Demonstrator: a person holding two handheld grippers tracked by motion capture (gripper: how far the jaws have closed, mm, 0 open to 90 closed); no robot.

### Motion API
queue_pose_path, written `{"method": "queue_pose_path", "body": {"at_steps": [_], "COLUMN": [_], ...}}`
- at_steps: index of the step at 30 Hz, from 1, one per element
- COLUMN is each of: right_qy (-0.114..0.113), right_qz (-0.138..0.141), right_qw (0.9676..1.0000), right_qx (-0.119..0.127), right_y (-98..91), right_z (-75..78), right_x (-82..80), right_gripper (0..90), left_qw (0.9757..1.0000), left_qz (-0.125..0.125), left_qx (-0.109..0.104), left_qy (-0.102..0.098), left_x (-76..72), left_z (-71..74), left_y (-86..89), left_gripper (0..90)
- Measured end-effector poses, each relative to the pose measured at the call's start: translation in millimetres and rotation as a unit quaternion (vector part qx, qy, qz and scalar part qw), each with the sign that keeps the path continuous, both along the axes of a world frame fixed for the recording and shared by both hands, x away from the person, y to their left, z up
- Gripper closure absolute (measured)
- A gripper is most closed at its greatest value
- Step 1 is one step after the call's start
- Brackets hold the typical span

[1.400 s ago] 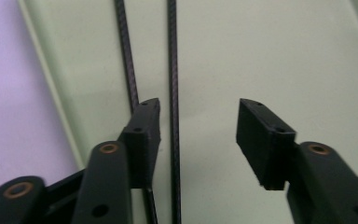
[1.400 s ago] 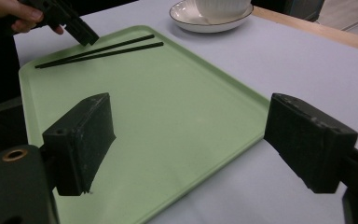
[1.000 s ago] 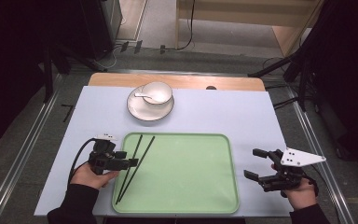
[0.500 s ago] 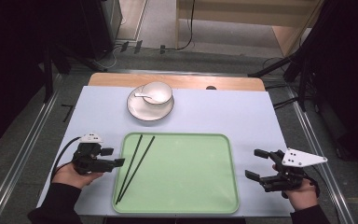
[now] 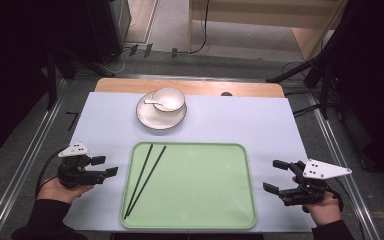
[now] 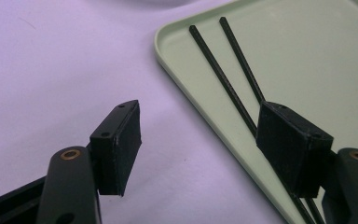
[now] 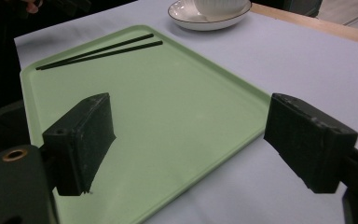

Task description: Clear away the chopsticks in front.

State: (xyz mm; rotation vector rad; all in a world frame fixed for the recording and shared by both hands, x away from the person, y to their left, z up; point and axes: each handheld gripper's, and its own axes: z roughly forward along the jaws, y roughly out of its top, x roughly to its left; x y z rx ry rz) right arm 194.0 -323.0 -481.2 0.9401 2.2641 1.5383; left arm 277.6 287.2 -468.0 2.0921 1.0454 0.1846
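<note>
Flanking the green tray (image 5: pixel 195 200) on the surface (image 5: pixel 240 125), left gripper (image 5: pixel 106 167) and right gripper (image 5: pixel 276 176) hover with jaws apart, holding nothing. Two chopsticks (image 5: pixel 145 180) lie along the tray's left side, bowl (image 5: pixel 168 99) on saucer (image 5: pixel 152 120) beyond. Probably between steps; any next grasp calls for reaching inward.

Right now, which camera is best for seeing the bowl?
The high view: the whole white bowl sits on its saucer with a spoon. The right gripper view cuts off its top; the left gripper view looks at the chopsticks instead.
</note>
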Motion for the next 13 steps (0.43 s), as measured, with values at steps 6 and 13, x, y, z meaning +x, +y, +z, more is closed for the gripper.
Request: {"method": "queue_pose_path", "body": {"at_steps": [6, 13], "right_qy": [0.001, 0.001], "right_qz": [0.0, 0.001], "right_qw": [1.0, 1.0], "right_qx": [-0.001, -0.001], "right_y": [0.2, 0.4], "right_z": [-0.1, -0.1], "right_x": [0.1, 0.0], "right_gripper": [16.1, 16.1], "left_qw": [1.0, 1.0], "left_qz": [0.002, 0.003], "left_qx": [-0.008, -0.004], "left_qy": [0.0, 0.006], "left_x": [-0.2, 0.4], "left_z": [0.6, -0.7], "left_y": [1.8, 0.0], "left_gripper": [31.4, 31.1]}}
